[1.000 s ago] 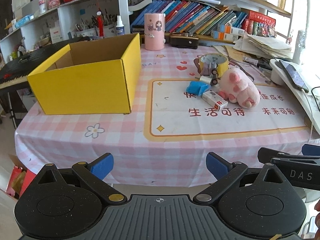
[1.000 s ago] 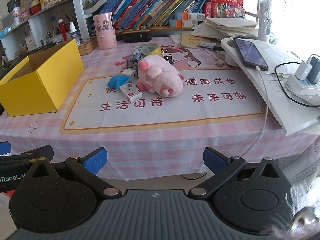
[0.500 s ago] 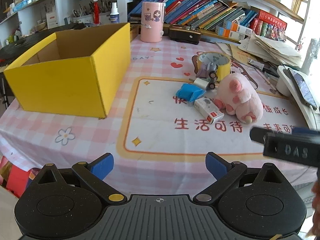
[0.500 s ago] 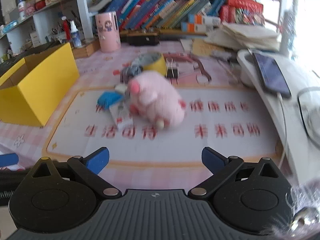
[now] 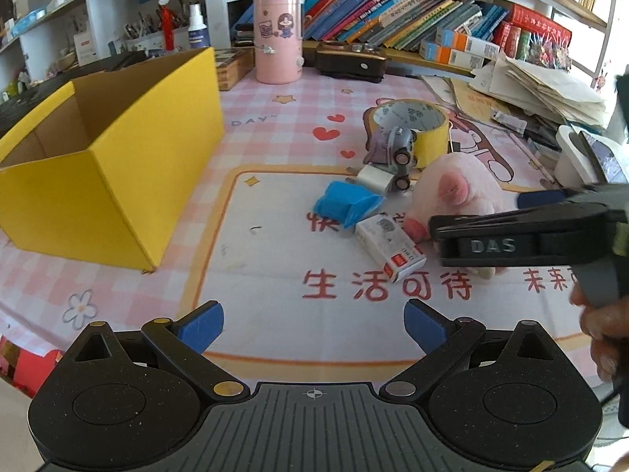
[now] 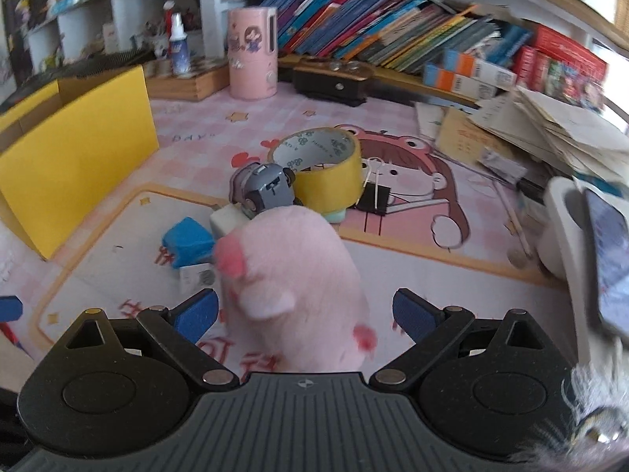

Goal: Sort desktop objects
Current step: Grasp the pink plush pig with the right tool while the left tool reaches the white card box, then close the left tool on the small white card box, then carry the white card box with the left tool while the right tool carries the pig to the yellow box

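We hold the right gripper with its blue pads spread wide, one on each side of the pink plush toy, so that the soft body sits in the gap ready to be squeezed; the pads do not appear to press it yet. The toy is taken first, we judge, because it is the bulkiest piece and lies nearest the tool.

Just beyond the toy, and crowded against it, lie the smaller items: a grey toy car leaning on a yellow tape roll, a white eraser-like block, a blue piece and, partly hidden by the toy, a small white carton. A black binder clip lies to the right of the tape. Because these touch one another, closing on the toy may nudge them.

Far to the left of the tool stands the open yellow box, which we take to be the destination for the sorted items; its top is open toward us, which suits dropping from above.

We keep the left gripper low and back over the printed mat, likewise spread and holding nothing, clear of the pile so that the right tool, seen crossing its view, has room to work.
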